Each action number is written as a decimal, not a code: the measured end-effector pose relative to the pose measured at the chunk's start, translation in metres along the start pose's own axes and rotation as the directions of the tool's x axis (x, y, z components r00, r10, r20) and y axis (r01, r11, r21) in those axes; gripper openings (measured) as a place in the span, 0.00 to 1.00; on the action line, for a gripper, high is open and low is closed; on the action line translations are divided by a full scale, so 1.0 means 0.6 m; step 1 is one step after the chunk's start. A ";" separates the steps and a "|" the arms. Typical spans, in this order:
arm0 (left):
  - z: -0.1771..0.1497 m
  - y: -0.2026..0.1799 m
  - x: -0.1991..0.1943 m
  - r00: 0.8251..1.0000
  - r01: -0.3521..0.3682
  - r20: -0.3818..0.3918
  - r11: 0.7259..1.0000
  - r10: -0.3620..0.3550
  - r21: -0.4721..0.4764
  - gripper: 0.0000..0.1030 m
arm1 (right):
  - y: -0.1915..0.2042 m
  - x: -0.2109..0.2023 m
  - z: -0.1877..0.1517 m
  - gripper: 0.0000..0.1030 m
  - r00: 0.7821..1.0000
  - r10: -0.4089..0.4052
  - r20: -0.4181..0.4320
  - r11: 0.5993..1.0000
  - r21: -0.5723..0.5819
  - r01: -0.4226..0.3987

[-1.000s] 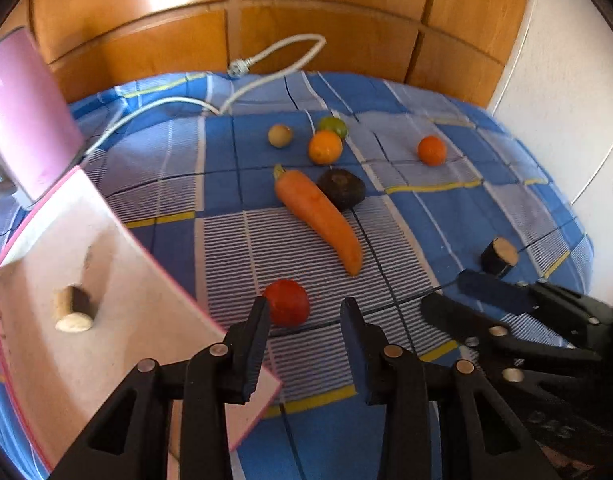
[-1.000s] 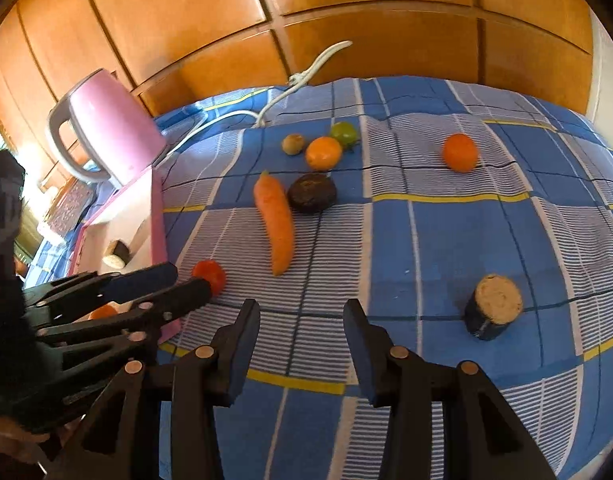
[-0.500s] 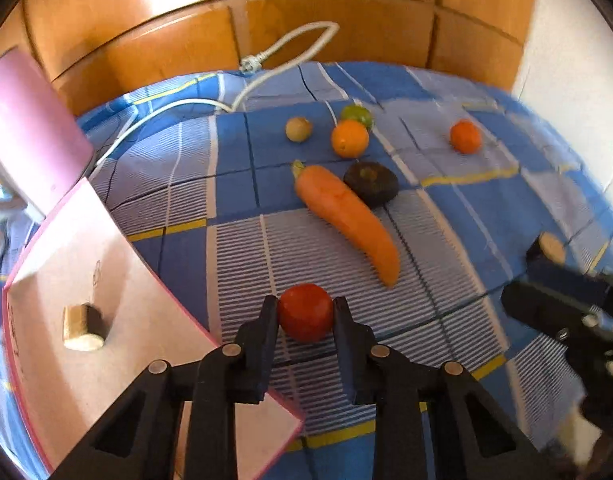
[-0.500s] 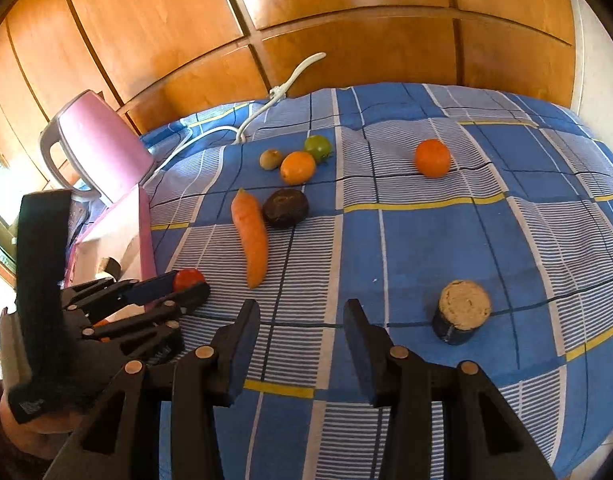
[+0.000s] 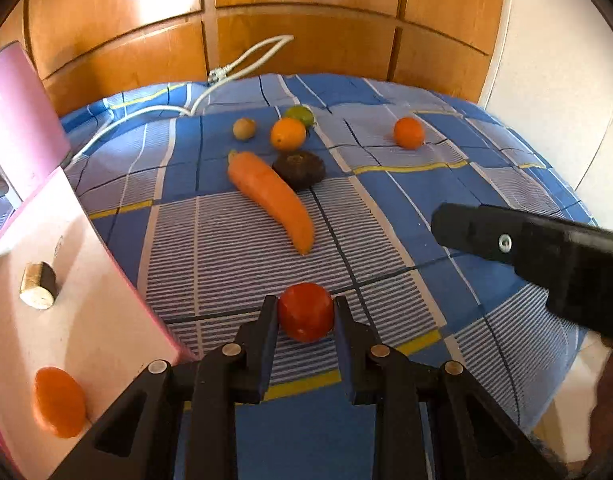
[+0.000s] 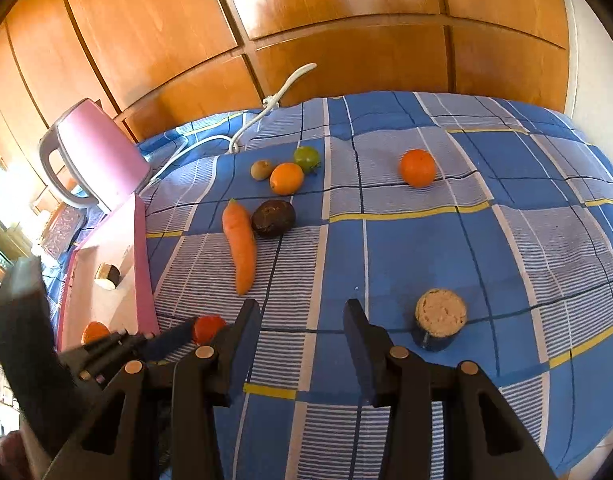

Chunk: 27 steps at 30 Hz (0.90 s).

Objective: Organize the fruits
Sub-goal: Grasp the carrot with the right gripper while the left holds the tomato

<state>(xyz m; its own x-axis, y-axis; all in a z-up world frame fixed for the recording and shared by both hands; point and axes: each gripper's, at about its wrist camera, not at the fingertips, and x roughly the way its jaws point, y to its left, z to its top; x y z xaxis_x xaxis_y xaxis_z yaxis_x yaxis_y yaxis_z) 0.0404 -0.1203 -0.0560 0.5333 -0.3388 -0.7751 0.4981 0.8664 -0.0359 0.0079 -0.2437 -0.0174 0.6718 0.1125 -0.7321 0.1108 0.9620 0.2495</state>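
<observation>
A red tomato (image 5: 306, 320) lies on the blue checked cloth with my left gripper (image 5: 305, 305) shut on it, a pad pressed against each side. The right wrist view shows the same tomato (image 6: 208, 327) low on the left, at the tips of the left gripper. A pink tray (image 5: 86, 300) just left of it holds an orange (image 5: 58, 402) and a short cut cylinder (image 5: 38, 290). My right gripper (image 6: 302, 308) is open over bare cloth with nothing between its fingers. A dark cut cylinder (image 6: 440, 318) stands to its right.
Further back on the cloth lie a carrot (image 5: 272, 200), a dark round fruit (image 5: 299, 169), an orange (image 5: 288, 133), a lime (image 5: 300, 114), a kiwi (image 5: 244, 129) and a lone orange (image 5: 409, 132). A pink kettle (image 6: 94, 152) and its white cable (image 5: 242, 60) sit at the back left, before wooden panels.
My left gripper moved forward and down onto the tomato and closed on it. The right gripper stayed open and has barely moved.
</observation>
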 end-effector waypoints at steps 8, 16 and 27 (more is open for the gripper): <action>-0.010 0.006 -0.002 1.000 -0.001 0.027 0.999 0.003 -0.044 0.26 | 0.007 0.020 0.025 0.39 0.997 0.063 -0.043 0.997 -0.051 -0.065; -0.028 0.021 -0.015 0.997 -0.047 0.064 0.995 0.053 -0.089 0.26 | 0.034 0.075 0.052 0.39 0.988 0.101 -0.120 0.986 -0.118 -0.115; -0.031 0.028 -0.013 0.996 -0.028 0.077 0.995 0.036 -0.095 0.26 | 0.091 0.161 0.100 0.39 0.979 0.106 -0.176 0.963 -0.226 -0.145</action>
<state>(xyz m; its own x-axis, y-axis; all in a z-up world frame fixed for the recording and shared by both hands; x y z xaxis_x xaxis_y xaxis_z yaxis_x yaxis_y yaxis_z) 0.0320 -0.0962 -0.0621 0.6016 -0.3350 -0.7252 0.4154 0.9066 -0.0742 0.1225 -0.1954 -0.0364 0.5403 0.2557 -0.8017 -0.1559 0.9666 0.2032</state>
